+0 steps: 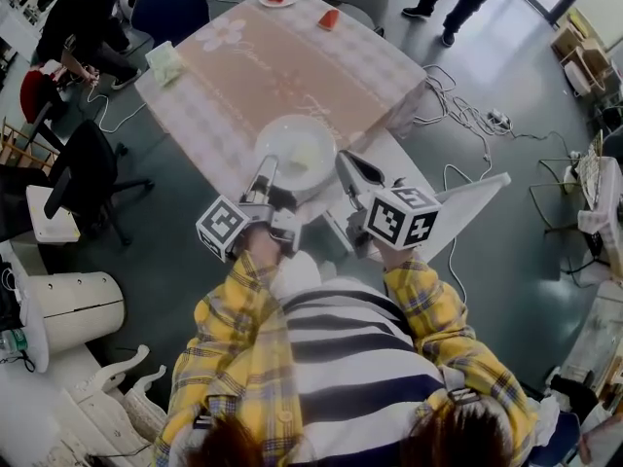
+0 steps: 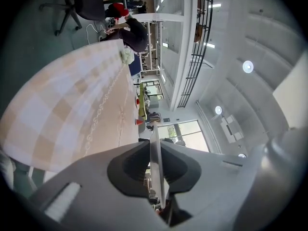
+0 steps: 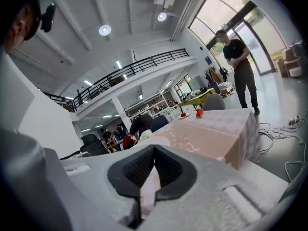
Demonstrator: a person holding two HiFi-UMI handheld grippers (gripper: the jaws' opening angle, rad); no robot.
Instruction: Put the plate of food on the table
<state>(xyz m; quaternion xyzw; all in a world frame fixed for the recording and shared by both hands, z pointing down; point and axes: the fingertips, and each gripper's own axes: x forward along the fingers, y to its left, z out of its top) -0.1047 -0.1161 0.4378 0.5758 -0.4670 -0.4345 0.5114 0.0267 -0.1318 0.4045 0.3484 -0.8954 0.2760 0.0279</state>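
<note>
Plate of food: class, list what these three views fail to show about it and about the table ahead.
- Food on the plate: head view, pale and washed out, so its kind is unreadable.
- Plate's top: edge-on in the left gripper view; in the right gripper view the jaws cover all but a sliver.
- Plate's underside against the table: head view, hidden by the plate itself.
- Red items at the far edge: too small to name.
</note>
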